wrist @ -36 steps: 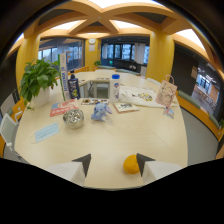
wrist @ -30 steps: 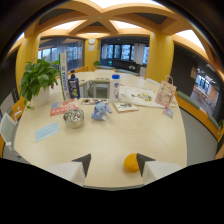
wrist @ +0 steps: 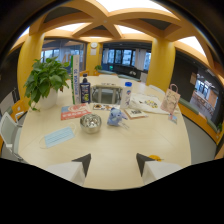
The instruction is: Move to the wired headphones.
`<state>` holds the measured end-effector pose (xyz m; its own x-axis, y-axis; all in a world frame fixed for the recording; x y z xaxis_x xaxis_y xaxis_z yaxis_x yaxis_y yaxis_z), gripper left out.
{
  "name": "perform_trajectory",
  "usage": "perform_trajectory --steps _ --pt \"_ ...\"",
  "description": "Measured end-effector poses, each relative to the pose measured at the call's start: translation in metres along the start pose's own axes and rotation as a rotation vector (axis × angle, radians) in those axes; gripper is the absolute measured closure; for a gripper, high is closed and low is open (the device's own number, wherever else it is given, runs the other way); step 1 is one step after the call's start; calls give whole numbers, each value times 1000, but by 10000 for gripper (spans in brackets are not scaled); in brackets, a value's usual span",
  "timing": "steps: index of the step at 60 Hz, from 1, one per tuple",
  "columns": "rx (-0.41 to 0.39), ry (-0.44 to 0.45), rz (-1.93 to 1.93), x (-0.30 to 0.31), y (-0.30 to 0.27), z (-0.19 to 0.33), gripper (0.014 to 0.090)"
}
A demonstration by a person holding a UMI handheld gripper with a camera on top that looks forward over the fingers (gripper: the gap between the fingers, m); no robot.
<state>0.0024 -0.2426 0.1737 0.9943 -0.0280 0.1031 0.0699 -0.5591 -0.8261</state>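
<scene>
A: Fingers [wrist: 112, 162] status?
B: Spread apart, holding nothing, over pale round wooden bench [wrist: 150, 140].
A: Wired headphones?
B: Can't tell. Shiny metal bowl [wrist: 90, 123] and small blue plush toy [wrist: 115, 117] sit well beyond.

We take the metal bowl [wrist: 90, 123] on the pale round table [wrist: 150, 135] as our mark: just right of it sits a small blue toy [wrist: 115, 117], left and nearer lies a blue face mask [wrist: 58, 136], and just behind-left lies a red booklet [wrist: 75, 112]. Farther behind the bowl we see a dark bottle [wrist: 85, 90], a grey basket [wrist: 106, 94] and a white blue-capped bottle [wrist: 126, 95], with a potted plant [wrist: 46, 81] far left and a paper bag [wrist: 170, 99] far right
</scene>
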Motion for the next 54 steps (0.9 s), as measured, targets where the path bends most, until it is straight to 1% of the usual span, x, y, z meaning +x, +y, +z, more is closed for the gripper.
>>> perform_trajectory --steps 11,22,31,38,45,54 --pt "41 -19 -24 -41 -34 38 186" --pt "42 -60 -23 -76 -65 113 185" --pt "-2 -88 -18 -96 -77 180 187" --pt "-50 -102 -7 -104 -76 215 187" --pt "-84 -111 -4 -109 -70 235 186" --pt "-107 -113 -10 -110 -66 243 186"
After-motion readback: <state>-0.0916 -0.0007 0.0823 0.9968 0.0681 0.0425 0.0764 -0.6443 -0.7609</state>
